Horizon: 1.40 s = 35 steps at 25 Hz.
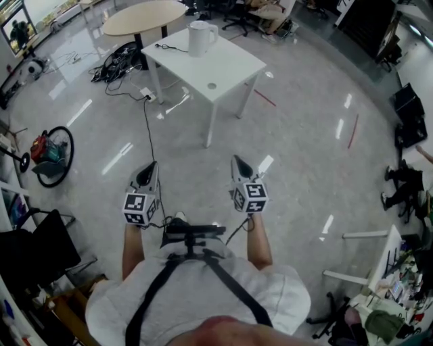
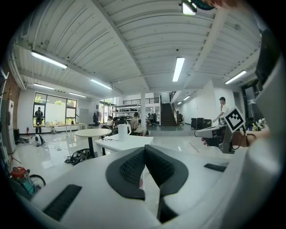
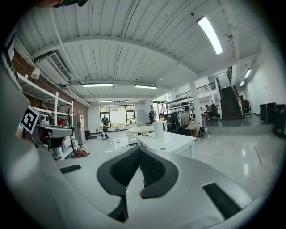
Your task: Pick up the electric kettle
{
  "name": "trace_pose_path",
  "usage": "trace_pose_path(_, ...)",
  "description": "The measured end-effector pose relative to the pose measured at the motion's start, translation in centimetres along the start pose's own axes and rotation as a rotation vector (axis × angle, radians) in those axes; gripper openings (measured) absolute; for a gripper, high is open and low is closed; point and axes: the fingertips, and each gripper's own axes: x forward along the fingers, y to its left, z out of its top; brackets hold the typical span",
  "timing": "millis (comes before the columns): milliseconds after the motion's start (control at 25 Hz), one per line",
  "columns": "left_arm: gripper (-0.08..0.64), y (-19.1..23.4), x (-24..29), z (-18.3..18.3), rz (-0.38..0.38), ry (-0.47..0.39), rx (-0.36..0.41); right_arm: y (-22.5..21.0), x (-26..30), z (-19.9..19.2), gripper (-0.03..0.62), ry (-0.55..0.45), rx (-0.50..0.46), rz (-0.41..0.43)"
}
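Note:
A white electric kettle (image 1: 200,37) stands upright at the far edge of a white square table (image 1: 223,71), well ahead of me. It also shows small in the left gripper view as the kettle (image 2: 123,131) and in the right gripper view as the kettle (image 3: 158,129). My left gripper (image 1: 149,167) is held over the floor, shut with nothing in it. My right gripper (image 1: 236,161) is beside it, also shut and empty. Both point toward the table, far short of it.
A black cable (image 1: 147,118) runs from the table down to a floor socket. A round beige table (image 1: 143,17) stands behind. A wheeled red machine (image 1: 49,154) sits at left, a chair (image 1: 34,246) near left. Desks and people fill the right side.

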Motion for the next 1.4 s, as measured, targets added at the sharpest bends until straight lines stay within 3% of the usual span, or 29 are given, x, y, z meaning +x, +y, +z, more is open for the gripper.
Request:
trace_pose_path(320, 0.006, 1.5, 3.1, 0.0, -0.017, 0.014, 0.003, -1.4, 2.7, 0.2, 0.011, 0.007, 0.004, -0.016)
trace_pose_path(920, 0.006, 6.9, 12.4, 3.5, -0.082, 0.01, 0.019, -3.2, 11.6, 3.4, 0.011, 0.007, 0.0, -0.05)
trace_pose_path(1400, 0.006, 11.5, 18.6, 5.0, -0.151, 0.003, 0.044, -3.9, 17.3, 5.9, 0.011, -0.012, 0.006, -0.124)
